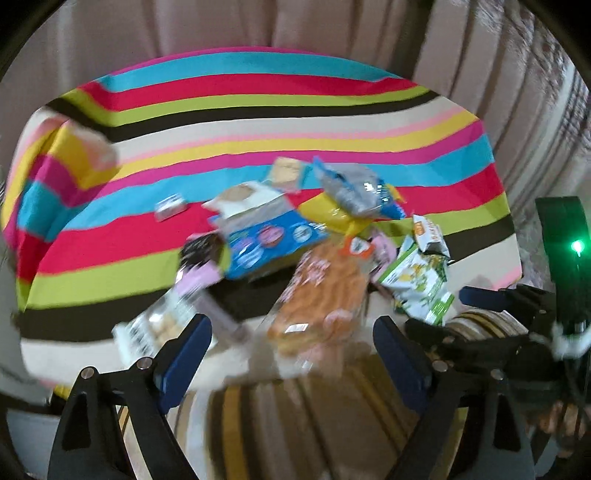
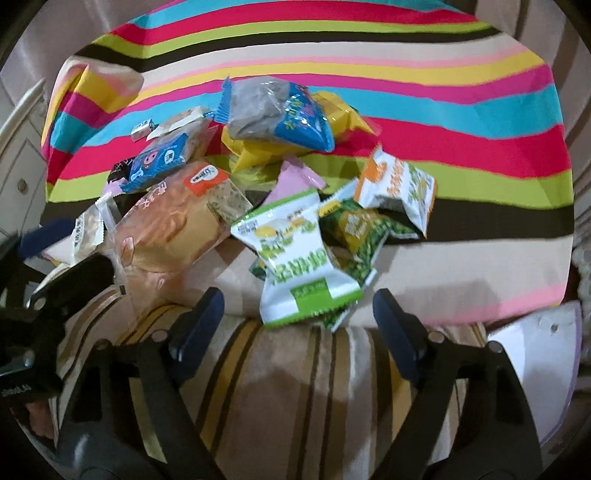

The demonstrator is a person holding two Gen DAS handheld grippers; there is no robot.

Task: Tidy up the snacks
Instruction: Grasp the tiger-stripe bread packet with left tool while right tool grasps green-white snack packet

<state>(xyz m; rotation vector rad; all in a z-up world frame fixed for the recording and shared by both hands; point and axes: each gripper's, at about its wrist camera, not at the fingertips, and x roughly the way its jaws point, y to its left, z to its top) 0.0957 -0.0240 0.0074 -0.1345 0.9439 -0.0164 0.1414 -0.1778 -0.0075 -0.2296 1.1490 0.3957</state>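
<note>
A loose pile of snack packets lies on the striped tablecloth (image 1: 258, 110). My left gripper (image 1: 293, 332) is open at the near edge of the pile, and an orange bread packet (image 1: 321, 295) lies just ahead between its blue pads without touching them. My right gripper (image 2: 297, 306) is also open, with the lower end of a white-and-green packet (image 2: 295, 258) in the gap and clear of both pads. Further into the pile are a blue packet (image 2: 159, 158), a grey-and-blue packet (image 2: 277, 110), a yellow packet (image 2: 258, 151) and an orange-and-white packet (image 2: 399, 184).
Beige curtains (image 1: 332, 26) hang behind the table. A brown-striped fabric (image 2: 295, 387) lies below both grippers at the table's near edge. A corner of the cloth (image 1: 74, 155) is folded up at the far left. A white sheet (image 2: 535, 362) sits at the right.
</note>
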